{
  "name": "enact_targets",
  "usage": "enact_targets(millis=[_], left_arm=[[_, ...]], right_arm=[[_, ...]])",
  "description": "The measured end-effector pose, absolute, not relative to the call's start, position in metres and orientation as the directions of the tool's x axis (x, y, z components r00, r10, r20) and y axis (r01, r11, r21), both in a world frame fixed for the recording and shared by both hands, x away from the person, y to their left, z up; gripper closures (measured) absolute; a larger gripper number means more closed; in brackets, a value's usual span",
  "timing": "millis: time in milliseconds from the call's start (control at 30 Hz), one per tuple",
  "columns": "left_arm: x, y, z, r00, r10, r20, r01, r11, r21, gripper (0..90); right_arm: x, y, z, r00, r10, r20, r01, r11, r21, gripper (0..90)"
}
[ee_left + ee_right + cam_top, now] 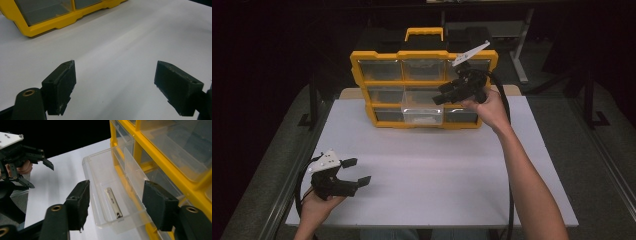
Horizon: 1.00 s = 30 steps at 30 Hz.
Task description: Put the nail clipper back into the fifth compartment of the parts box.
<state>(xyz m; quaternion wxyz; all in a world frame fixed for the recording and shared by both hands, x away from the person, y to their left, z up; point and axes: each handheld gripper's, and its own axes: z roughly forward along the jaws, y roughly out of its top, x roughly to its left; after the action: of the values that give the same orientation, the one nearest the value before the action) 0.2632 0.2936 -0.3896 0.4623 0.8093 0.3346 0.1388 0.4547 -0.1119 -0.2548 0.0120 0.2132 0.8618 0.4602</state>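
A dark room surrounds a white desk (437, 165) that carries a yellow drawer organizer (424, 87) at its far side. Nearest the person, the left tongs (358, 171) rest low over the bare desk near its front left corner, spread wide with nothing between them, well apart from the organizer. Farther off, the right tongs (115, 205) hover in front of the organizer's bottom row, spread and holding nothing. Just beyond and below their tips, the clear middle drawer (100, 167) stands pulled out, and a metal nail clipper (113, 202) lies flat on its floor, lengthwise, in line with the gap between the jaws. The other drawers behind the right tongs look shut.

The step in hand appears to be taking the nail clipper from the open drawer, with the approach made but no grip yet. The next move likely calls for lowering the right tongs into the drawer, keeping clear of its clear walls, straddling the clipper across its narrow width and pinching it.
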Motion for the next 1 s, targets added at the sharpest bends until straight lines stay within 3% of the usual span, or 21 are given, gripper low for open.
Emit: enact_targets(millis=[433, 1000], left_arm=[[0.265, 0.293, -0.39, 0.737, 0.67, -0.089, 0.42, -0.35, 0.837, 17.9], [0.266, 0.294, -0.391, 0.735, 0.673, -0.087, 0.421, -0.351, 0.836, 17.9]], right_arm=[[0.432, -0.143, -0.27, -0.897, 0.408, 0.172, 0.362, 0.452, 0.815, 27.0], [0.379, -0.191, -0.321, -0.858, 0.495, 0.137, 0.375, 0.423, 0.825, 20.4]])
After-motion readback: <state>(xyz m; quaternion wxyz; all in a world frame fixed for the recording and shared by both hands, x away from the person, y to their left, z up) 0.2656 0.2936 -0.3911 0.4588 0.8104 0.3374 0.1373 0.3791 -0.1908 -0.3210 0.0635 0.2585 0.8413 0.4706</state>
